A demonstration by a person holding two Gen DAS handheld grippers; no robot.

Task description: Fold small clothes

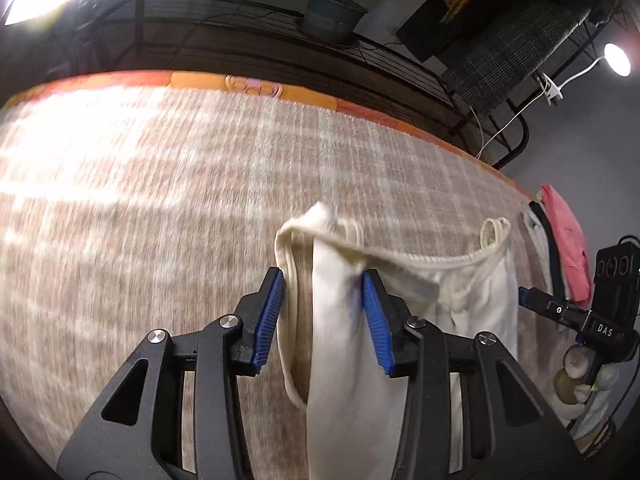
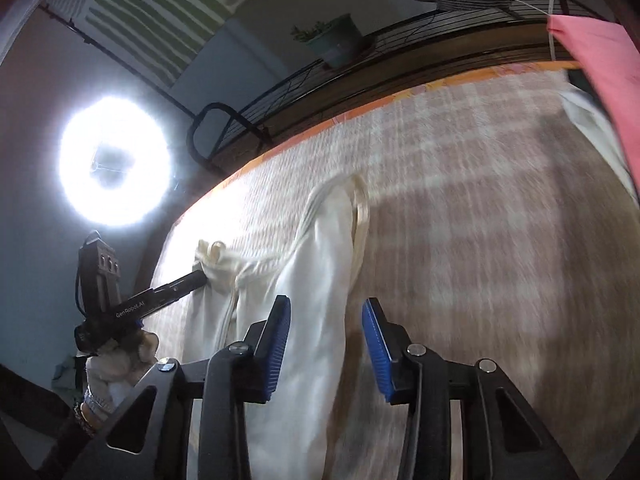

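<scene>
A small cream sleeveless top (image 1: 344, 320) hangs between my two grippers above a woven beige mat (image 1: 160, 200). My left gripper (image 1: 323, 312) has its blue pads apart, with the top's strap and side fabric passing between them. My right gripper (image 2: 326, 340) also has its pads apart, with the cream top (image 2: 312, 280) lying between them against the left pad. In the right wrist view the left gripper's tip (image 2: 192, 278) touches the top's far strap. In the left wrist view the right gripper (image 1: 532, 300) shows at the top's right edge.
A pink garment (image 1: 568, 240) and a white one with dark trim (image 1: 540, 236) lie at the mat's right edge; the pink garment also shows in the right wrist view (image 2: 600, 72). A wire rack with a potted plant (image 1: 332, 16) stands behind. A ring light (image 2: 114, 164) glares at left.
</scene>
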